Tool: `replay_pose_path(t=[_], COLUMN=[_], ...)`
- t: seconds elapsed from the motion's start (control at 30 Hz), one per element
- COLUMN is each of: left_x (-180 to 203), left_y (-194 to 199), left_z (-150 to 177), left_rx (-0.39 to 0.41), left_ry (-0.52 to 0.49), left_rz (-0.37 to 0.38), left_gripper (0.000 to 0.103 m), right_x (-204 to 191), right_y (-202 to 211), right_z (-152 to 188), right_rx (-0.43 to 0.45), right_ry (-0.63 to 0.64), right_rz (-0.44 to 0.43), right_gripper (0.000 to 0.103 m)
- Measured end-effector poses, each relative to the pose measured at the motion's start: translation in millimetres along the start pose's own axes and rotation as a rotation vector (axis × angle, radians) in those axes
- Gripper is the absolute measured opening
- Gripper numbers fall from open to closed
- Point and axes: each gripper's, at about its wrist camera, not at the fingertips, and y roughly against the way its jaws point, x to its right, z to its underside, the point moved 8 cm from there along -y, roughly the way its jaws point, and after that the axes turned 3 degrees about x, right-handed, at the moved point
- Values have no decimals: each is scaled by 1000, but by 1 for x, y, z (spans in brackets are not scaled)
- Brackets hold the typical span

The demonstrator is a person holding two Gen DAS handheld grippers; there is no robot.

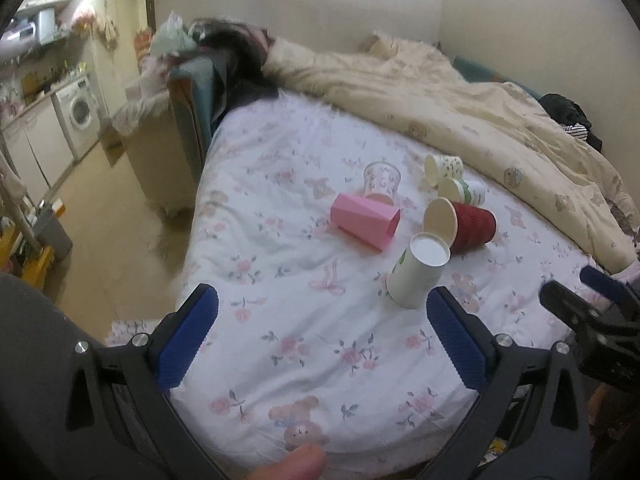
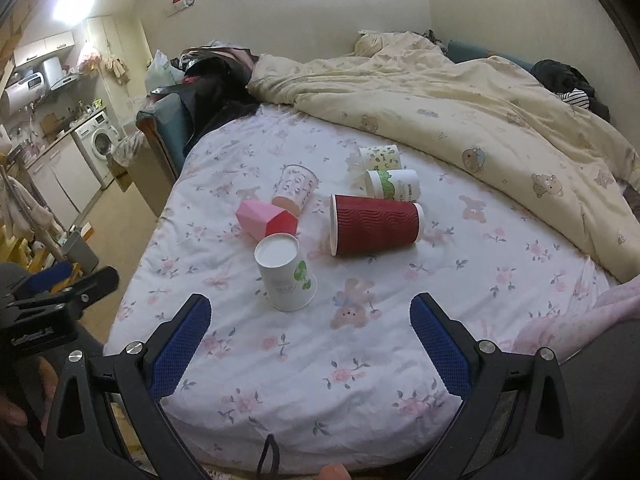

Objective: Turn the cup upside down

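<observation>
Several cups sit on a floral bed sheet (image 1: 312,344). A white paper cup (image 1: 418,274) stands upside down, base up, nearest to me; it shows in the right wrist view (image 2: 286,274) too. Behind it lie a red ribbed cup (image 2: 376,224) on its side, a pink faceted cup (image 1: 366,220), a clear patterned cup (image 1: 381,182) and two printed white cups (image 2: 394,184). My left gripper (image 1: 322,310) is open and empty, just short of the white cup. My right gripper (image 2: 310,318) is open and empty, also just in front of it.
A cream quilt (image 1: 460,100) is bunched along the far right of the bed. Dark clothes (image 2: 216,80) are piled at the headboard. Left of the bed is floor (image 1: 100,220), a washing machine (image 1: 80,114) and kitchen cabinets. The right gripper shows at the edge of the left wrist view (image 1: 588,304).
</observation>
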Motion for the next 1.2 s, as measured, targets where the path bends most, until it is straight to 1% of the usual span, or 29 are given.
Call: replay_pose_path(t=[0.1,0.23,0.33,0.5,0.7,1.2], left_x=[2,1,2,3,2,1], left_y=[-1,-2,0,3,2,3], left_z=[0,-1,1,0,1,1], left_rx=[18,36,37,58,51,52], left_ry=[-7,-3,4,-10,-3,-2], left_rz=[3,-21,-10,-22,-22,-22], left_gripper=[103,103,103,103,103,103], right_x=[-4,-8,-10,-7,-6,-6], right_y=[-3,-6,-4,-1,2,3], right_z=[-4,-7,-7,-7,-9,-9], right_rx=[61,82,86,94,106,103], right_ry=[50,64,72,53,46,40], right_rz=[43,43,44,46,51,45], right_gripper=[102,102,102,102,102,102])
